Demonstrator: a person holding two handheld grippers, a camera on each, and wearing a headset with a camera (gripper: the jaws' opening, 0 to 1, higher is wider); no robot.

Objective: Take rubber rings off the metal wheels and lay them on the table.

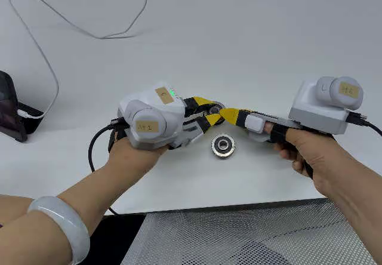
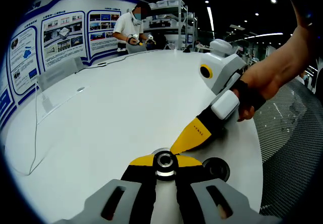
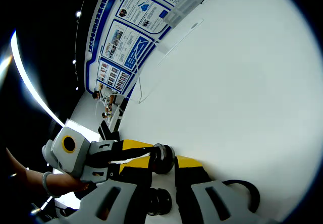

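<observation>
Nearest: L forearm seen coming in low from the left, pale bracelet (image 1: 59,223) on the wrist; R forearm coming in from the lower right. Grey mesh surface (image 1: 256,235) seen below the table (image 1: 239,38) edge.

L hand (image 1: 134,151) is wrapped under the body of the L gripper (image 1: 213,111), jaws pointed right, roughly level above the table. R hand (image 1: 307,148) is closed round the handle of the R gripper (image 1: 228,114), jaws pointed left. The two tips are met nose to nose at mid-table.

Second wheel (image 1: 223,146) is laid flat on the table just in front of the meeting tips: silver hub, dark outer band, touched by neither gripper.

Held wheel (image 2: 165,161) is clamped between the L gripper's yellow tips, raised off the table. Bright metal hub w/ centre bore is seen, dark rim around it; rubber ring can't be told apart from the rim.

R gripper: jaws set narrow, one yellow tip laid against the held wheel's edge in the left gripper view. In the right gripper view the wheel is seen between its tips, but an actual grip can't be confirmed.

Farther back: thin grey cable (image 1: 77,29) looped over the white top, dark device (image 1: 11,107) at the left edge.
</observation>
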